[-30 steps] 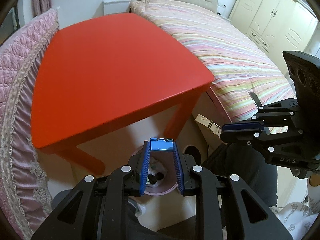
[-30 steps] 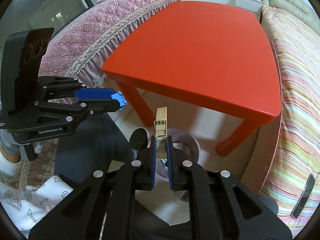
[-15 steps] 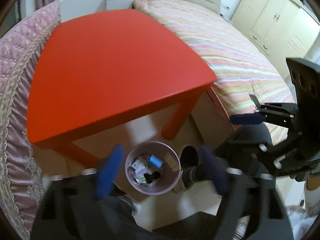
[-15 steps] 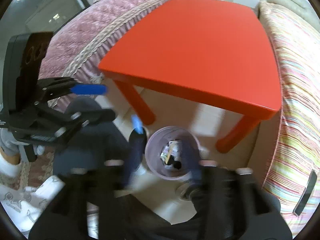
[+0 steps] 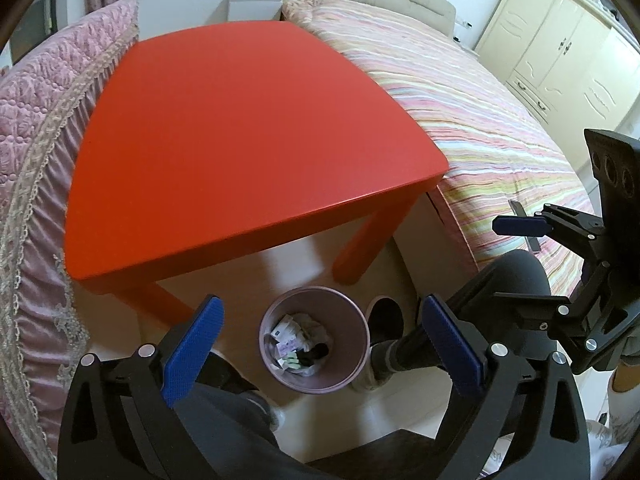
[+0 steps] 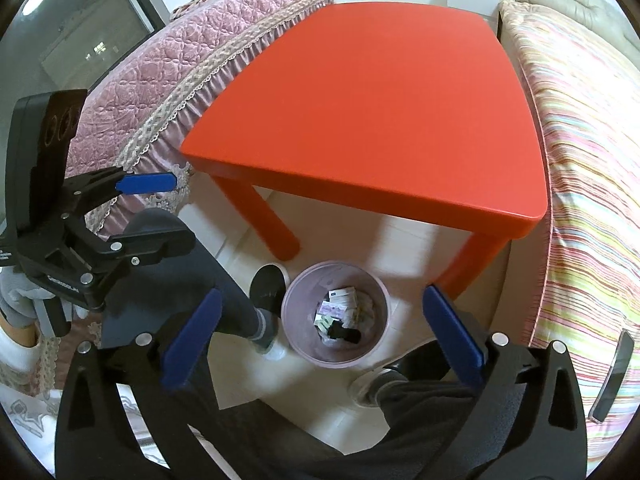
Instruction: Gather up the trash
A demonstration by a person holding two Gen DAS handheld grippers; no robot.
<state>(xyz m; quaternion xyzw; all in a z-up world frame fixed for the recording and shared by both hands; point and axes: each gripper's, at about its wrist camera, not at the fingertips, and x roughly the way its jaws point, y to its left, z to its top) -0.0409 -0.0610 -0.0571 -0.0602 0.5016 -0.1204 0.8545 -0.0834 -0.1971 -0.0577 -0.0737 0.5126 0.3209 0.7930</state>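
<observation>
A round pink trash bin (image 5: 352,356) stands on the floor by the front edge of the red table (image 5: 248,132), and also shows in the right wrist view (image 6: 374,344). Several bits of trash (image 5: 298,340) lie inside it, seen too from the right (image 6: 340,312). My left gripper (image 5: 320,344) is open and empty, held above the bin. My right gripper (image 6: 320,336) is open and empty above the bin too. Each gripper also shows from the side in the other's view, the right one (image 5: 524,260) and the left one (image 6: 148,208).
The red table top (image 6: 380,100) is bare. A pink quilted sofa (image 5: 36,128) stands on the left and a striped bed (image 5: 472,112) on the right. The person's legs and feet (image 6: 264,308) flank the bin. A phone (image 6: 612,376) lies on the bed.
Both grippers opened wide. The blue item dropped from the left gripper and the beige strip from the right; both grippers are now empty above the bin.
</observation>
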